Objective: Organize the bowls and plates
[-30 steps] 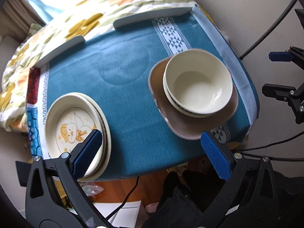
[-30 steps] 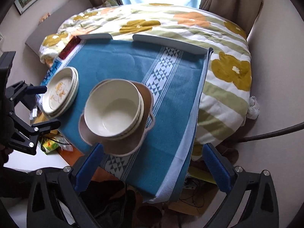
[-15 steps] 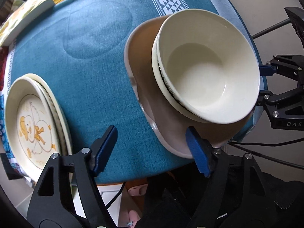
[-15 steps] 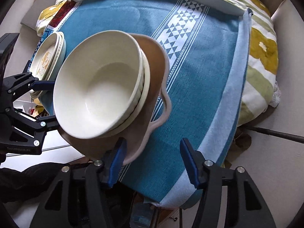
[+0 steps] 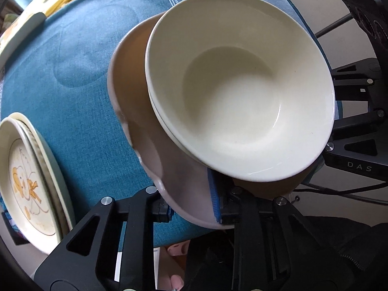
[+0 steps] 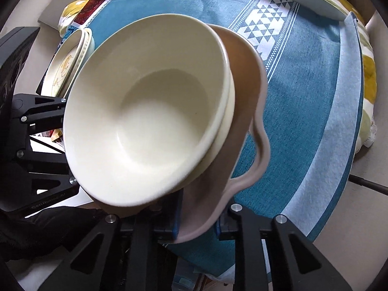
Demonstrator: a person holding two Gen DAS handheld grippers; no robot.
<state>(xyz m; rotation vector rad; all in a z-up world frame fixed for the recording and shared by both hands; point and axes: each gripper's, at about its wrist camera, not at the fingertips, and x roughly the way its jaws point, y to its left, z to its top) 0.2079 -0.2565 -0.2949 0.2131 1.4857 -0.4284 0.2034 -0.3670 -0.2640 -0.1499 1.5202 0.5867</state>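
Observation:
A brown handled plate (image 5: 135, 77) (image 6: 245, 77) lies on the teal cloth (image 5: 80, 101) and carries two stacked cream bowls (image 5: 237, 97) (image 6: 150, 111). My left gripper (image 5: 191, 206) points down at the plate's near rim; its jaws are closing, with the rim between the blue pads (image 5: 214, 198). My right gripper (image 6: 197, 220) is closing on the opposite side of the same plate, near the looped handle (image 6: 262, 155), with the rim between its jaws. Each gripper shows at the edge of the other's view. A stack of cream plates with a duck drawing (image 5: 26, 177) (image 6: 65, 65) sits apart, near the table's edge.
Two grey bars (image 6: 312, 2) lie along the far edge of the cloth, with a floral quilt (image 6: 368, 72) beyond them. A pale blue strip (image 6: 339, 126) borders the cloth. Cables (image 5: 339, 190) and clutter lie on the floor below the table's edge.
Both grippers came down onto the brown plate, which now fills the views. Their jaws went from wide open to narrow, with the plate's rim between the pads.

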